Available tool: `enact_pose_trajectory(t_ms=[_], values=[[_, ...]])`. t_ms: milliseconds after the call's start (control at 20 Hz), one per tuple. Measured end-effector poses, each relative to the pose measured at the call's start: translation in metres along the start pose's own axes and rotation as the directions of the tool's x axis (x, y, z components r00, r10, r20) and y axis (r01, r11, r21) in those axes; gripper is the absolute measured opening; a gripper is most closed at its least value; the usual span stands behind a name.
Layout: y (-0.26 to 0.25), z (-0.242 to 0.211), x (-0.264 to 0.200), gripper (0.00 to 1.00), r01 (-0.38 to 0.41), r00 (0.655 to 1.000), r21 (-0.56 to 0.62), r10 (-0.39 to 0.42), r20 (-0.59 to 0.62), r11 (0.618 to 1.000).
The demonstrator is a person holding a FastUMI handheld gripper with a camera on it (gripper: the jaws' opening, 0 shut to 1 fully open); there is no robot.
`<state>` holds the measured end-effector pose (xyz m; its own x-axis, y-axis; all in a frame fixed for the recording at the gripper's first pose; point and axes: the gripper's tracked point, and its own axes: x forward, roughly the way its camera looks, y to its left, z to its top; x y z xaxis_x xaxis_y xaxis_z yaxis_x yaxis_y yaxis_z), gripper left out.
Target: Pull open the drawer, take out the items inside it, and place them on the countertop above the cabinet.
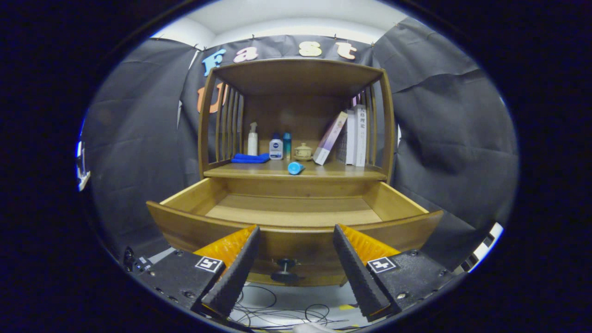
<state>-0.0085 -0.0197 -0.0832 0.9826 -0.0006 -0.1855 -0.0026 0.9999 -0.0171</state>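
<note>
**Drawer stands open and bare as gripper waits at its front**

Fingers of the hand-held gripper (294,268) stand spread wide and hold nothing, framing the small dark knob (285,270) on the front panel of the wooden drawer (296,210). From the gripper, the drawer lies at twelve o'clock, pulled well out of the cabinet (296,120), and the part of its floor that can be seen carries nothing. On the counter (259,172) above it, a light-blue cylinder (295,168) lies on its side near the front lip, just ahead of a white bottle with a blue cap (276,149) and a teal bottle (287,145). At eleven o'clock of the cylinder a white spray bottle (252,138) stands behind a folded blue cloth (250,158); a small lidded pot (303,151) sits just behind the cylinder, and at two o'clock books (354,135) lean together. Loose cables (277,312) trail across the floor under the drawer front.

Judging by the bare drawer, the cylinder may be the item already lifted out, though that cannot be confirmed. It looks small, light and rigid, with a smooth skin likely to slip and a round body prone to roll. A hold across its middle, fingers square to its long axis, seems safest. The drawer itself appears solid and stiff, best handled by the knob alone.
</note>
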Motion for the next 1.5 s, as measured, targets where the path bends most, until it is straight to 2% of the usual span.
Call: enact_pose_trajectory(t_ms=[450,600,800,900,1350,1500], values=[[0.012,-0.049,0.030,0.99,0.011,0.999,0.009,-0.011,-0.035,1.000],[0.013,-0.048,0.035,0.99,0.023,1.000,0.043,-0.023,-0.016,0.999],[0.015,-0.053,0.036,0.99,0.042,0.999,-0.020,-0.041,0.013,0.999],[0.019,-0.053,0.038,0.99,0.047,0.999,-0.016,-0.047,0.013,0.999],[0.014,-0.051,0.054,0.96,-0.009,0.999,0.021,0.008,0.042,1.000],[0.013,-0.048,0.057,0.96,0.007,0.999,-0.019,-0.006,0.054,1.000]])
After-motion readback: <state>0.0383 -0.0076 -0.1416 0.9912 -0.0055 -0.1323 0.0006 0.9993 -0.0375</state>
